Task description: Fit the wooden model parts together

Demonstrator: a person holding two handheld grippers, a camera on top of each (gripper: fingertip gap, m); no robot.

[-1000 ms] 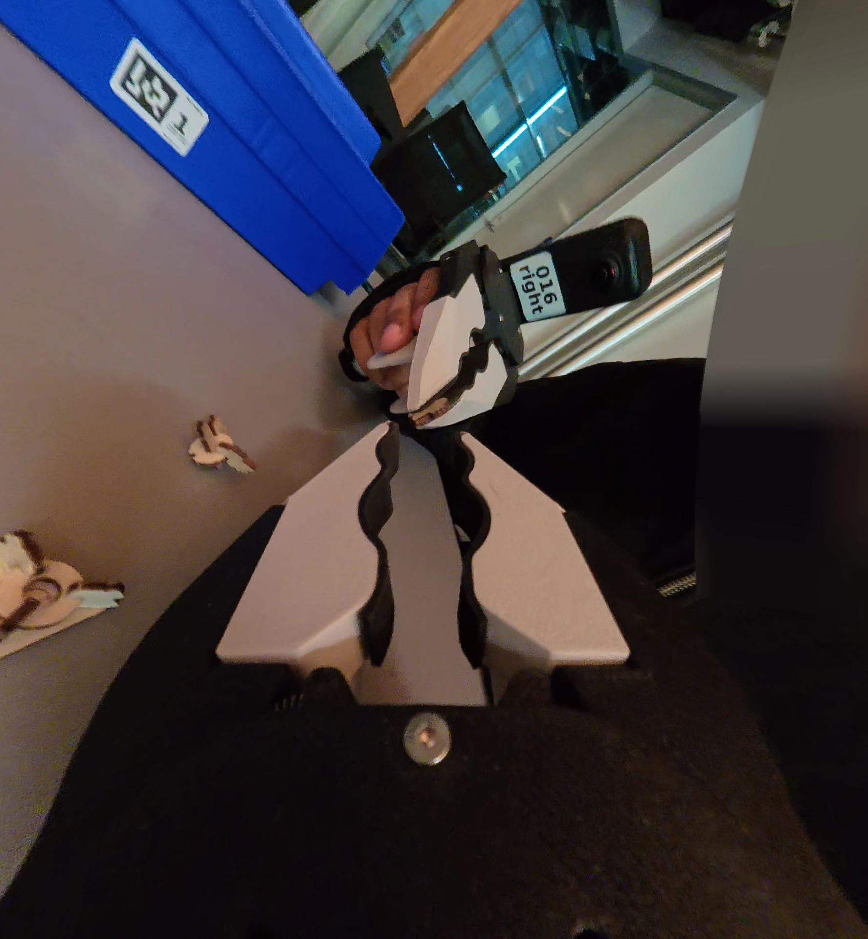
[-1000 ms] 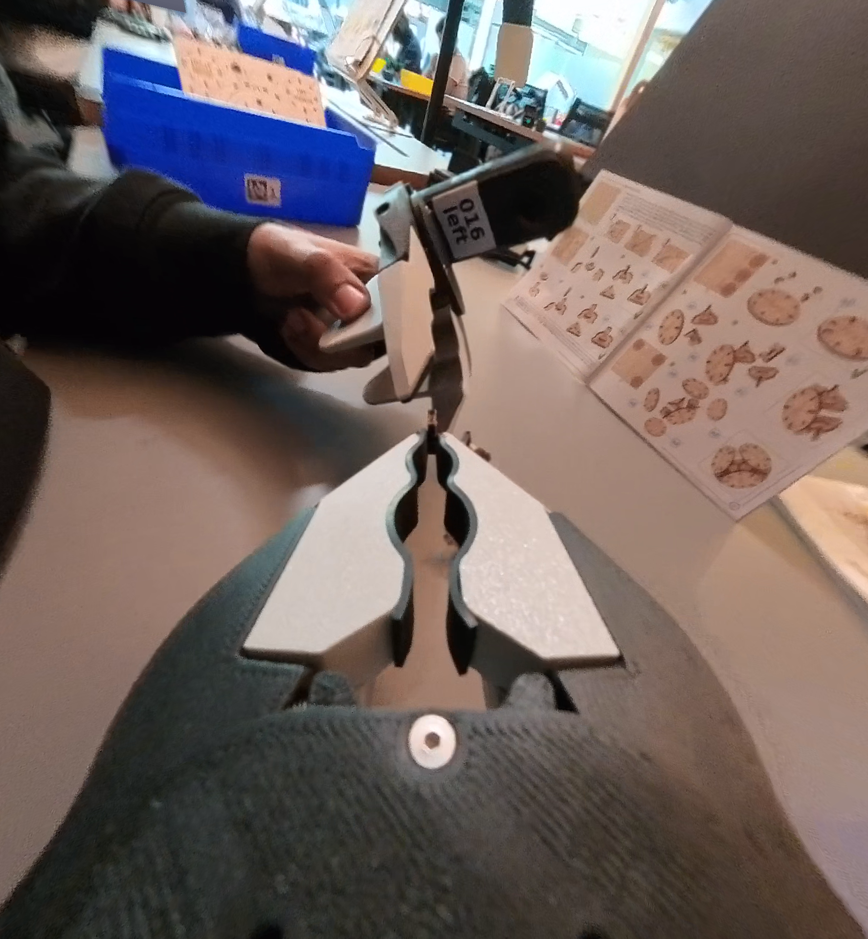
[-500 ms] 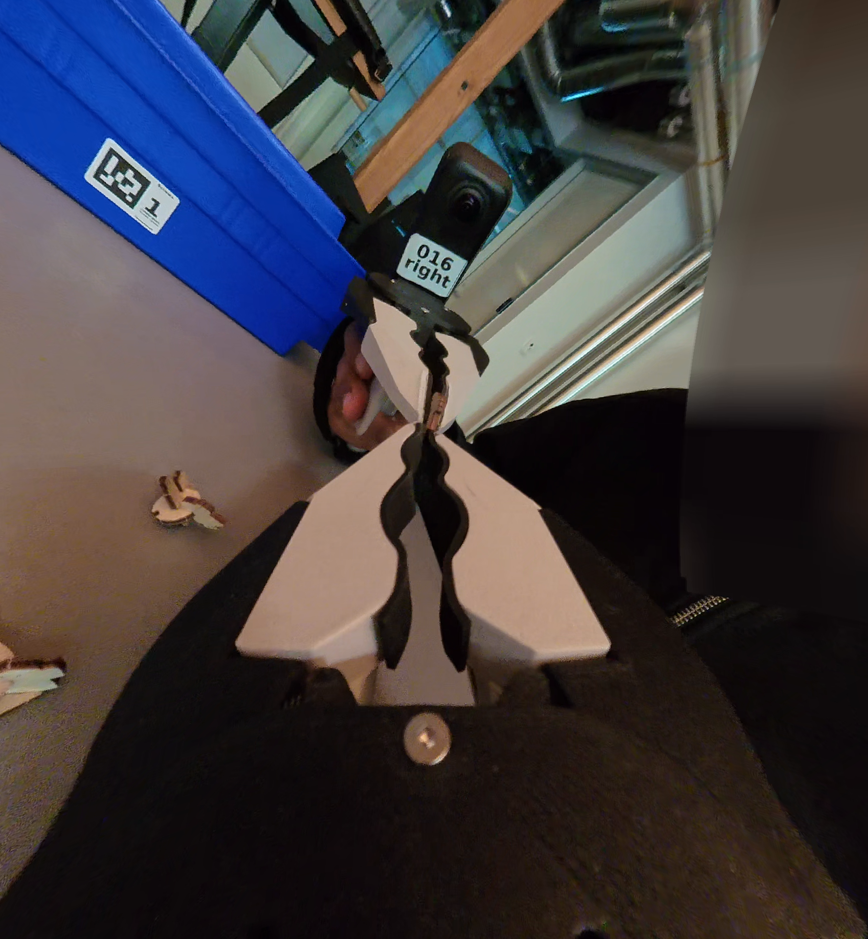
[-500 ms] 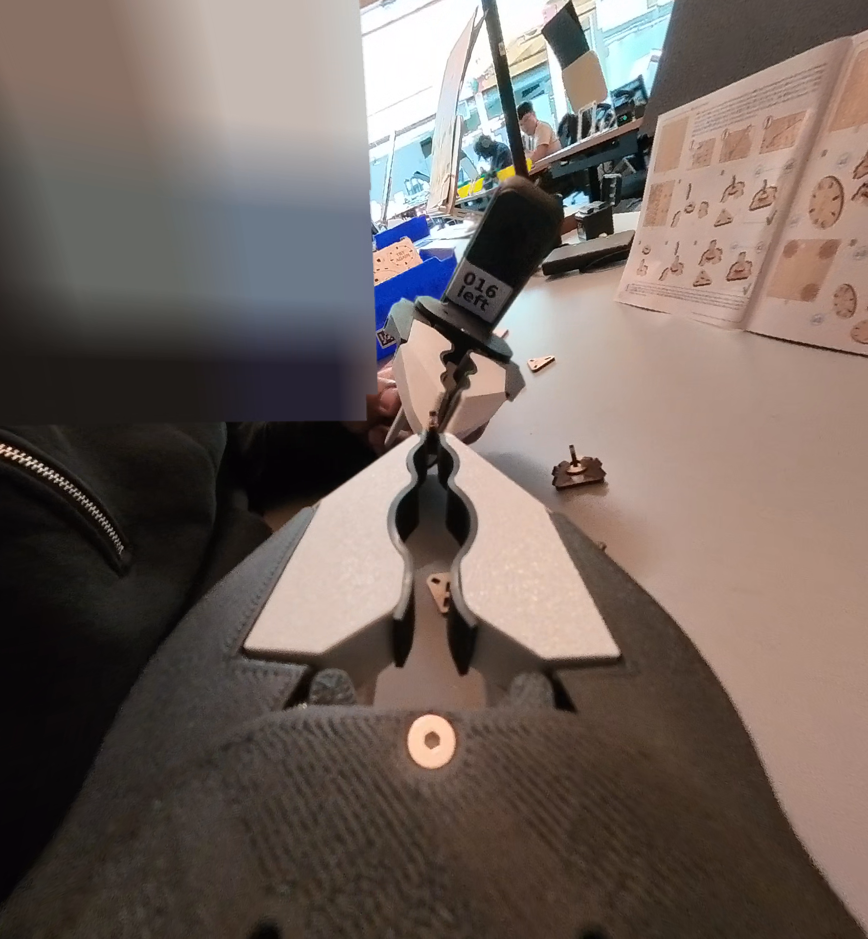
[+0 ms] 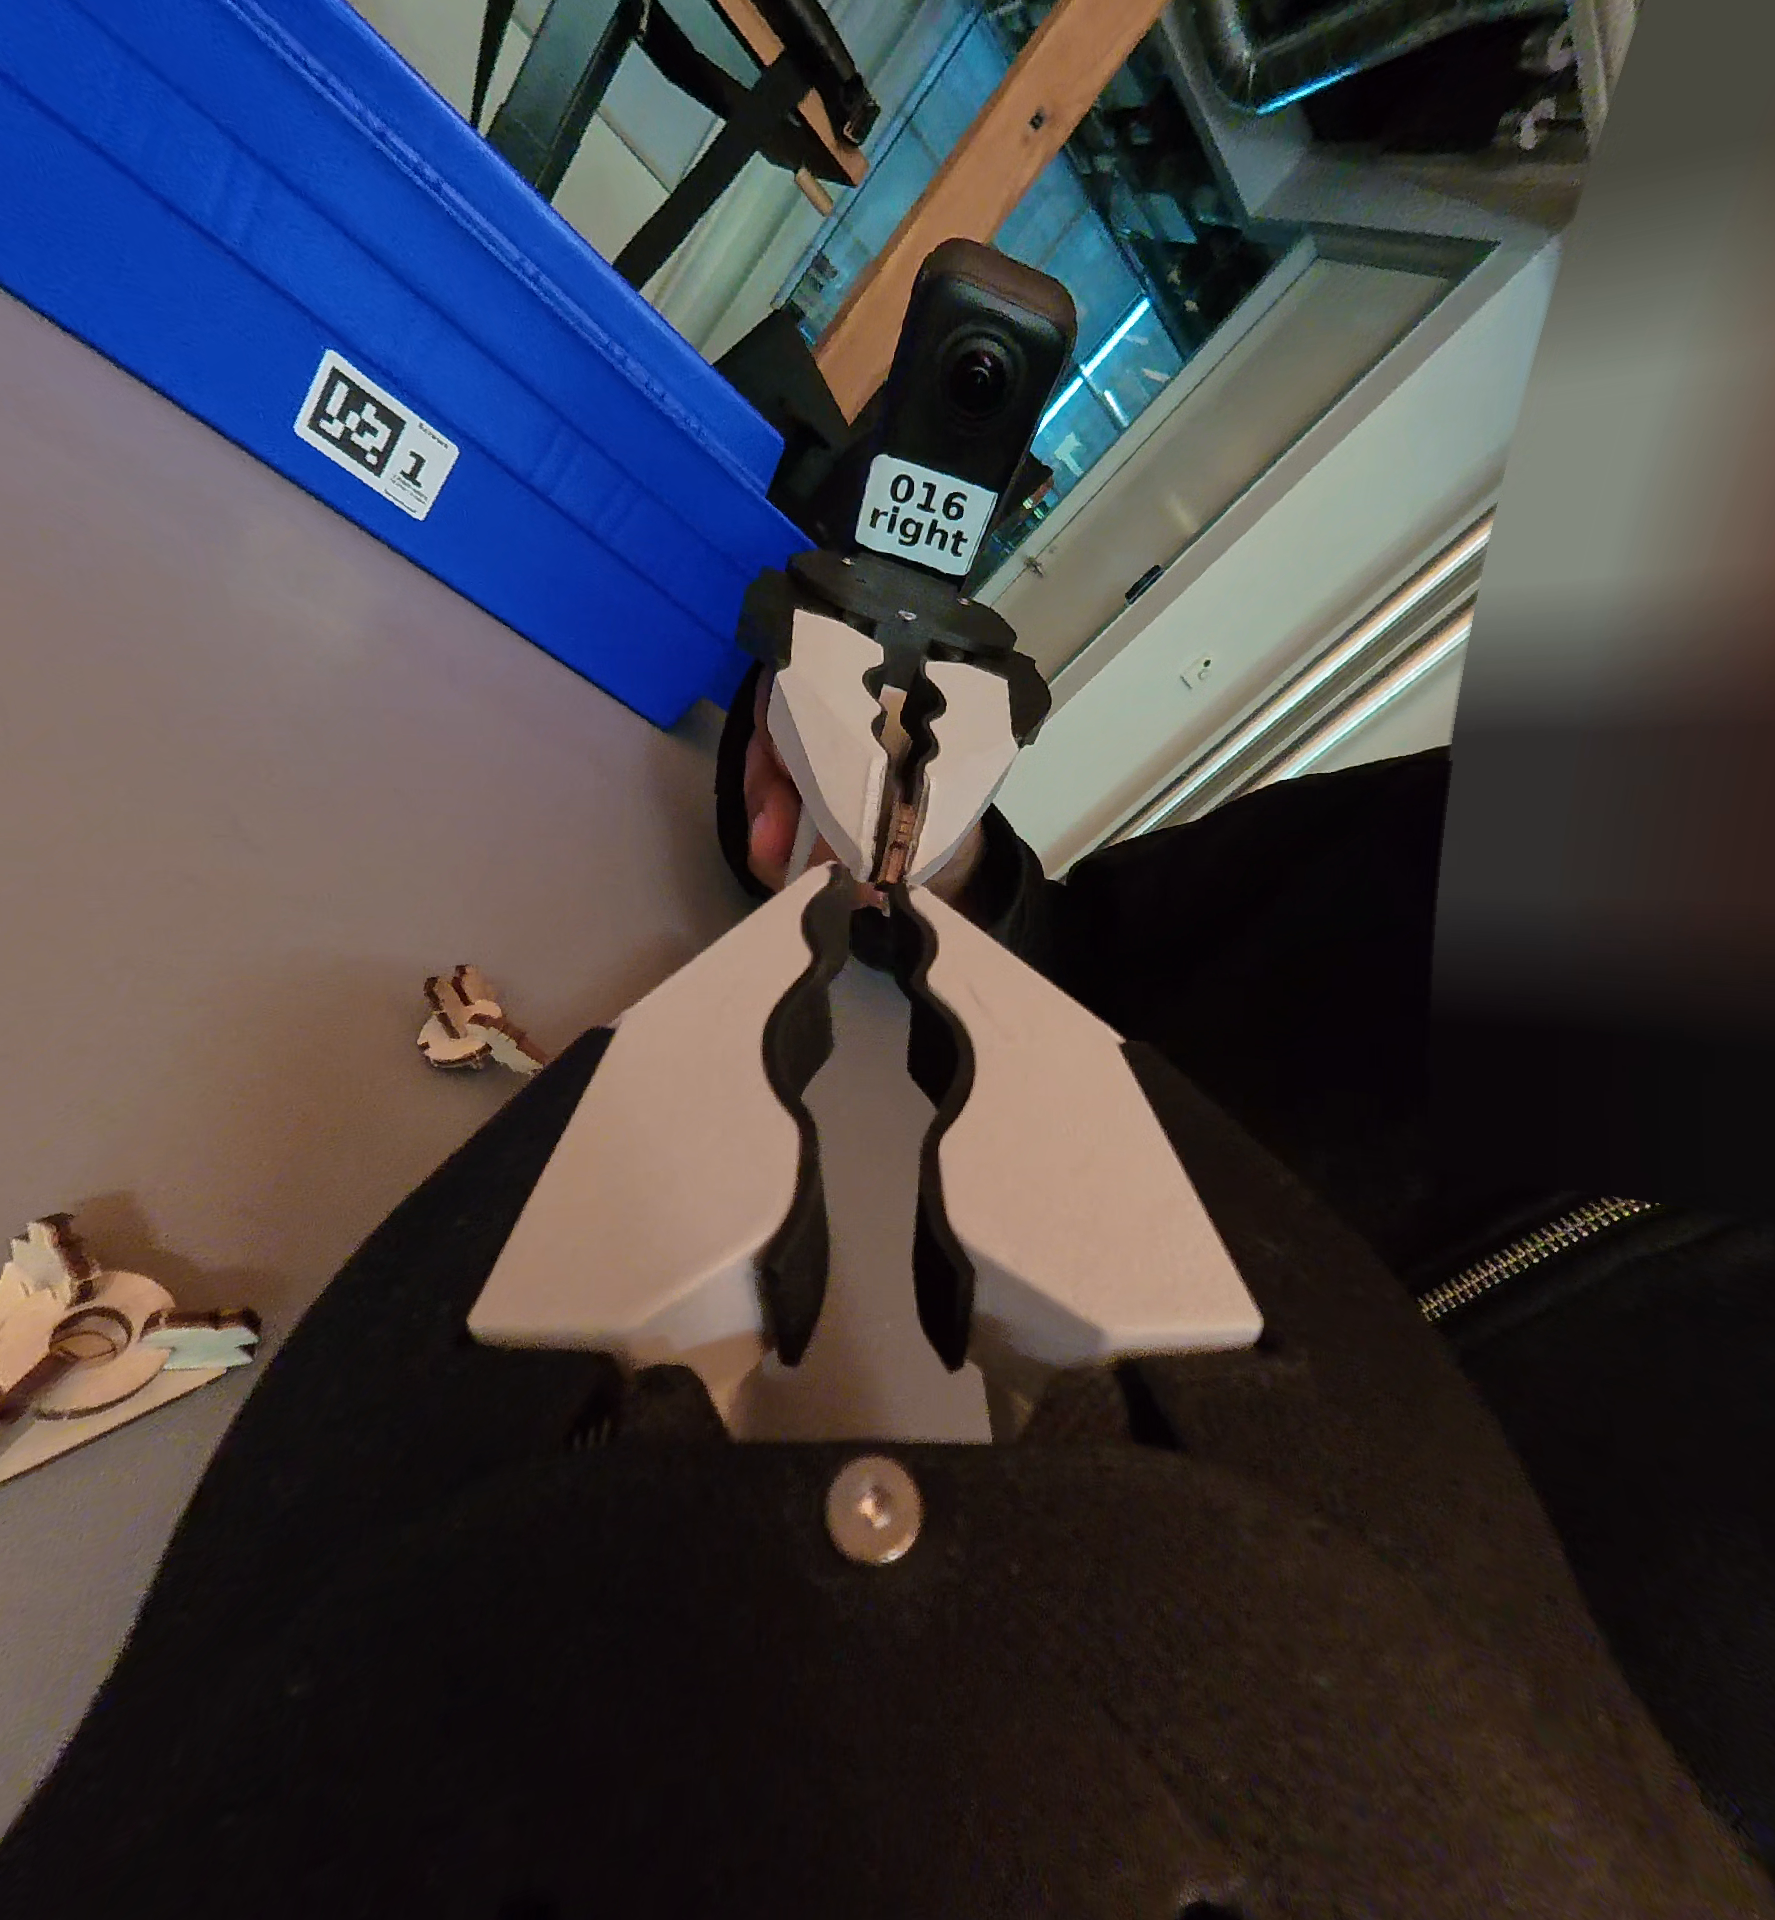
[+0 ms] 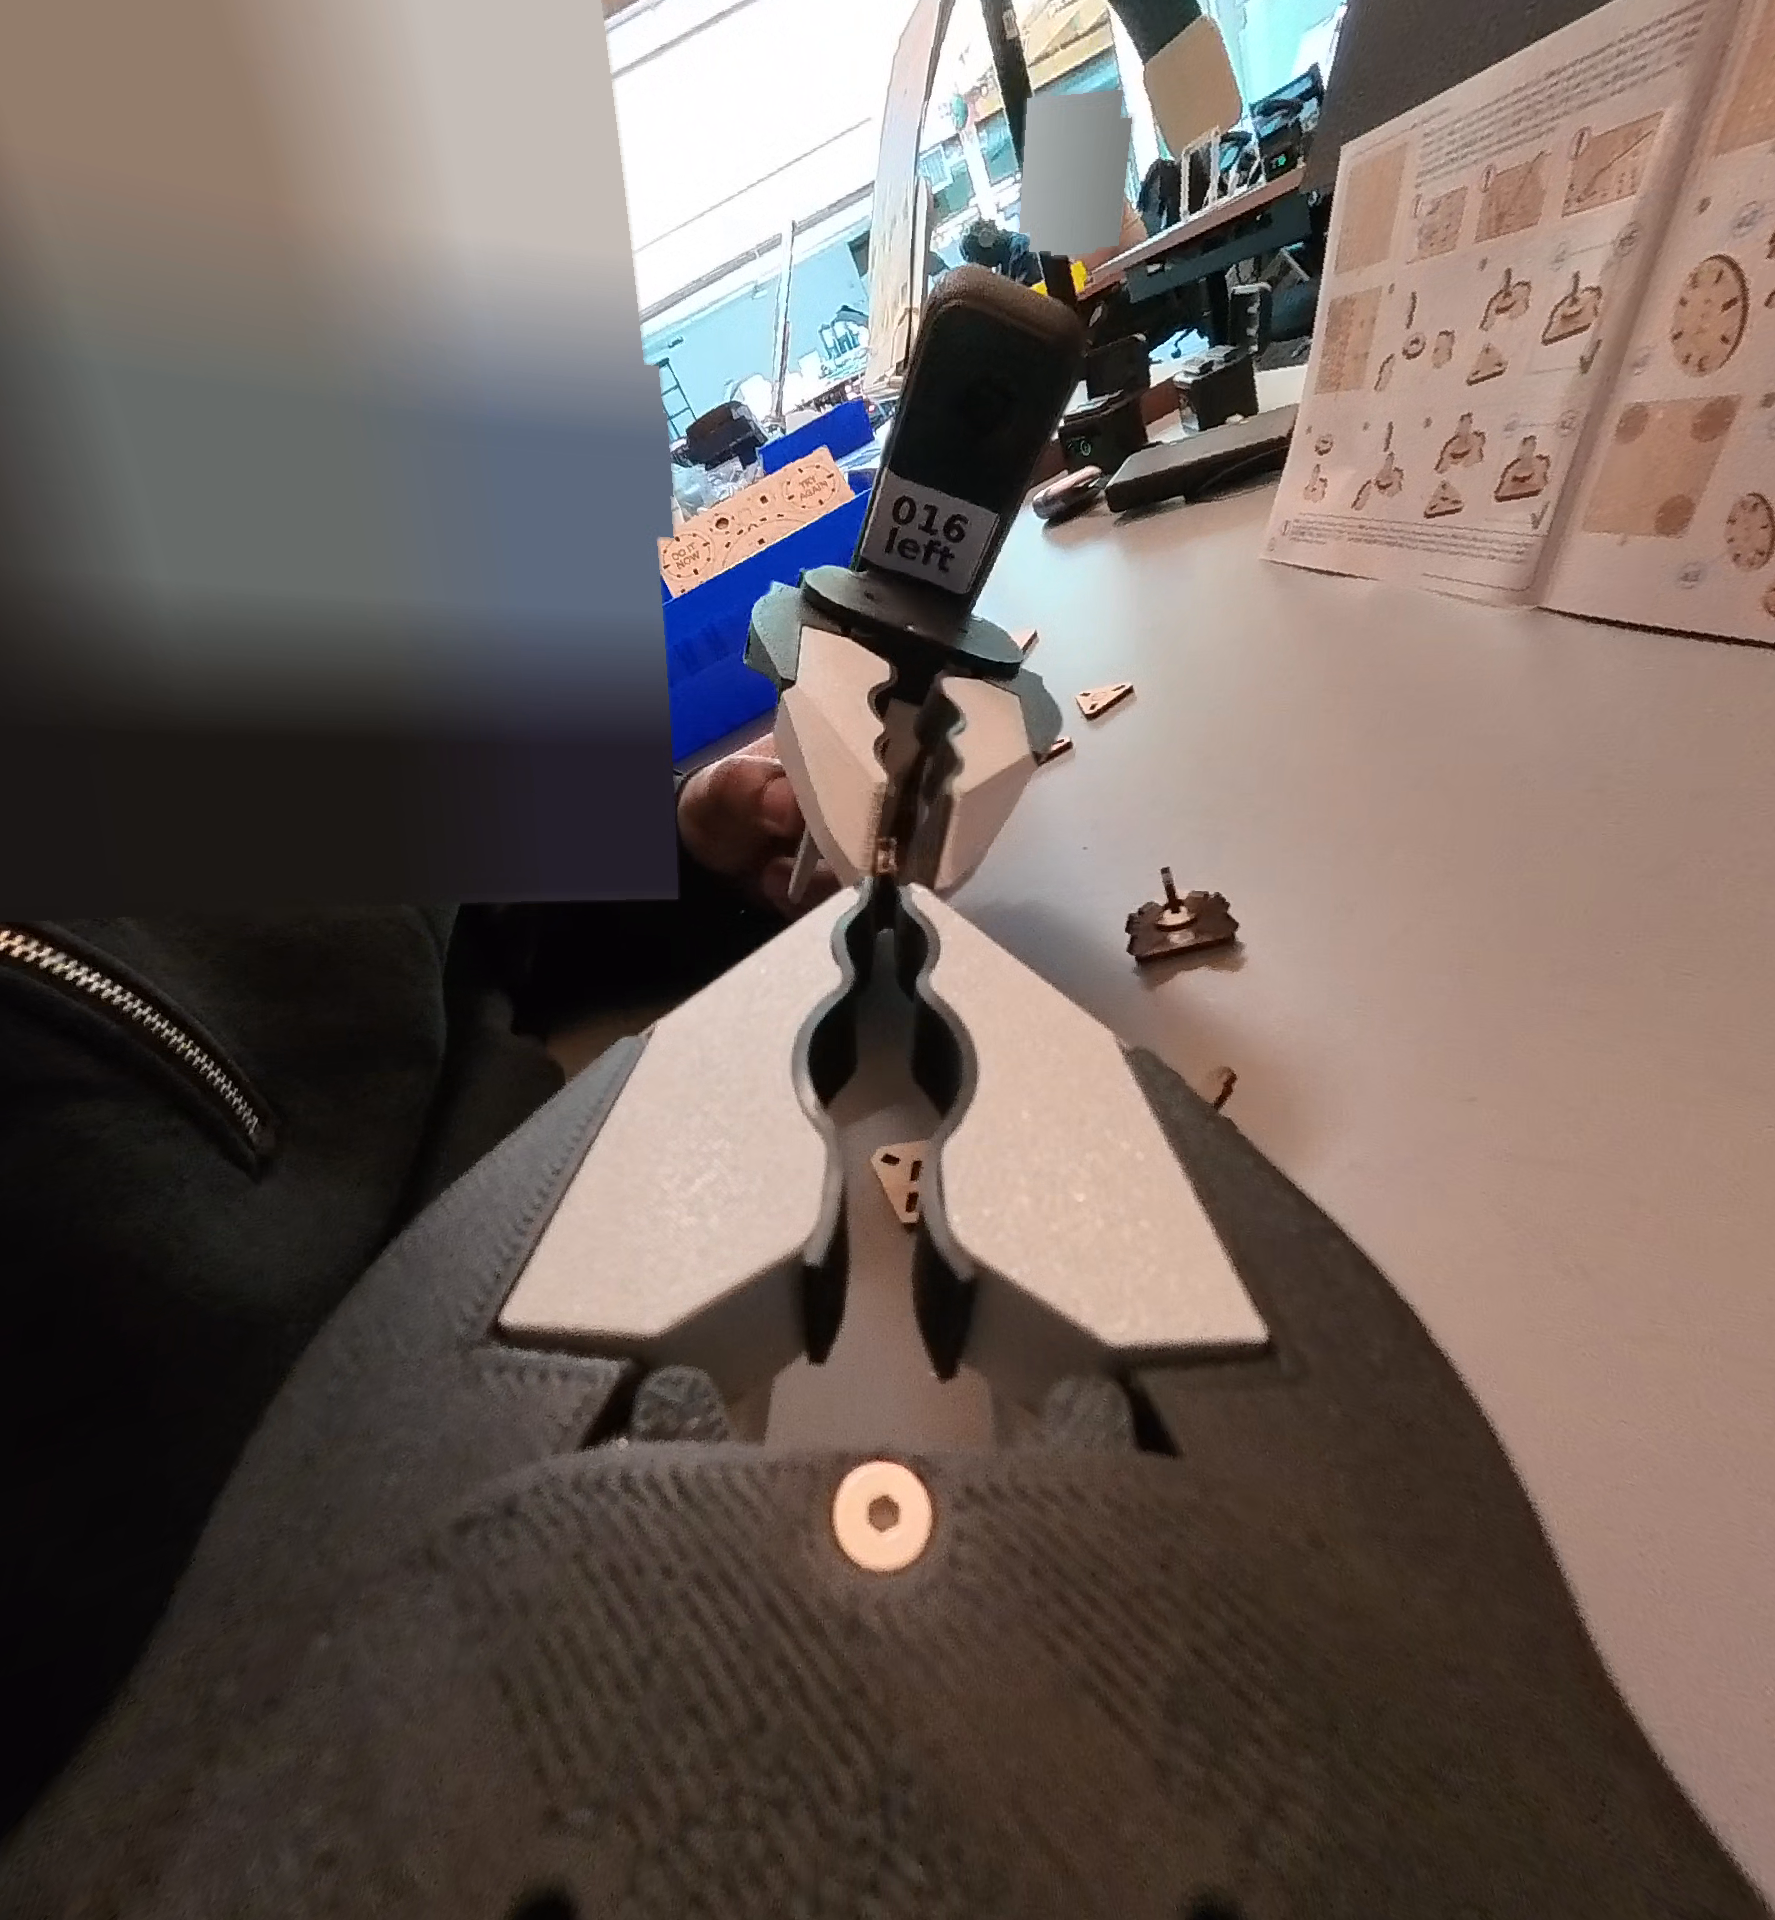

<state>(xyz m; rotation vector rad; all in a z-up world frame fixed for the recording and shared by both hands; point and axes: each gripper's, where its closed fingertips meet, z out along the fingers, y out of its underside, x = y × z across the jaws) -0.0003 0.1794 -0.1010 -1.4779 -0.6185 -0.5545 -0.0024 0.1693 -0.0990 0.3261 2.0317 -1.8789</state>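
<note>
My right gripper (image 6: 885, 896) is shut on a small thin wooden piece (image 6: 888, 854), whose end sticks out past its tips. In the left wrist view the same piece (image 5: 906, 821) shows edge-on between the right gripper's fingers (image 5: 841, 790). My left gripper (image 5: 867, 891) faces it tip to tip above the grey table (image 5: 239, 831). Its jaws stand a narrow way apart, with the end of the piece between the tips. I see a sliver of space between the left pad and the piece. The left gripper also shows in the right wrist view (image 6: 893, 871).
A blue bin (image 5: 343, 260) stands at the back left. Wooden assemblies (image 5: 462, 1023) (image 5: 83, 1351) lie on the table to the left. A dark wooden part with a peg (image 6: 1179, 925), small triangles (image 6: 904, 1174) (image 6: 1106, 698) and an open instruction booklet (image 6: 1589, 312) lie to the right. A black jacket (image 6: 135, 1143) is close by. My left and right fingertips are right by each other.
The two grippers turned and lined up tip to tip. The left jaws went from open to fully together just below the piece, then parted slightly around its end. The right stayed shut on the piece.
</note>
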